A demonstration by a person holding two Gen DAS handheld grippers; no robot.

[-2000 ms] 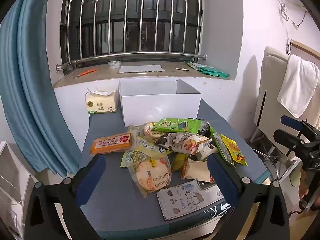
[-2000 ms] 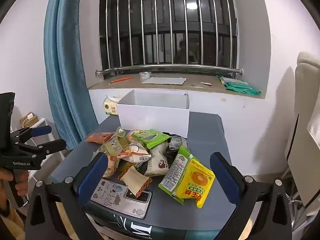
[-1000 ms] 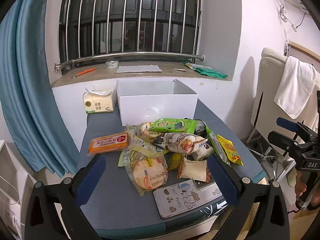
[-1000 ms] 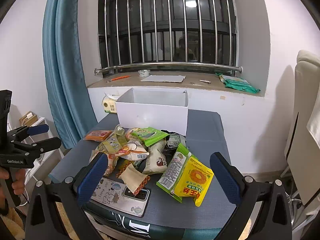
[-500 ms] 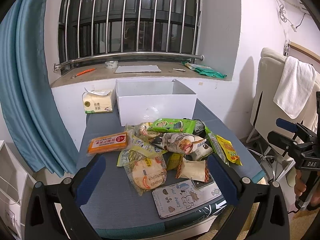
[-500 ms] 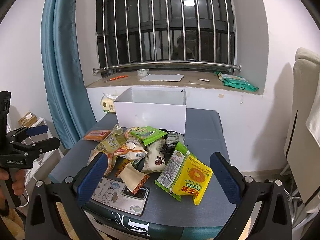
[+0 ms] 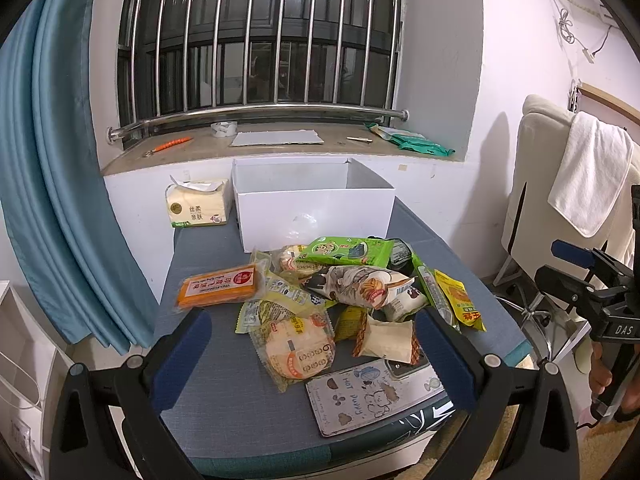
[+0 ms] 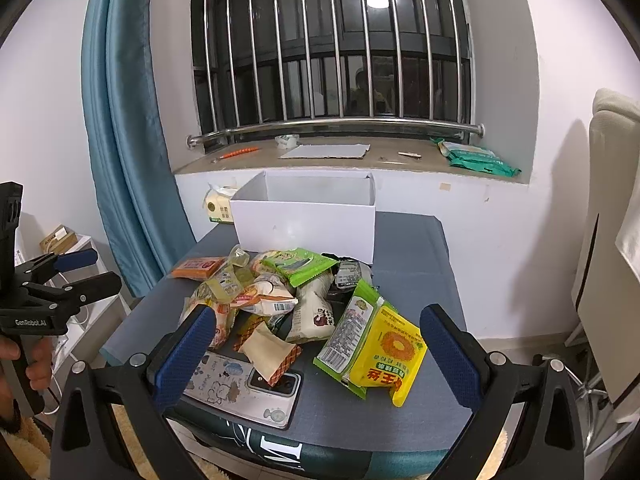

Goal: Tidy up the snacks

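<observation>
Both tools hung above the surface's near edge, the left tool [image 7: 312, 356] and right tool [image 8: 318, 350] spread wide, gripping nothing. The snack packets [image 7: 340, 292] lay heaped mid-surface before the white box [image 7: 316, 204].

Glossy plastic snack packets [image 7: 352, 288]; matt white box [image 7: 316, 216]

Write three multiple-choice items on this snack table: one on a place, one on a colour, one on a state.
1. Where is the white box?
A. behind the snack pile
B. on the windowsill
C. on the floor

2. What colour is the flat packet at the pile's left edge?
A. blue
B. orange
C. black

3. How is the left gripper?
A. shut on a packet
B. open, holding nothing
C. inside the box

Answers: 1 A, it stands on the table beyond the snacks; 2 B, its wrapper is orange; 3 B, its fingers are spread with nothing between.
</observation>
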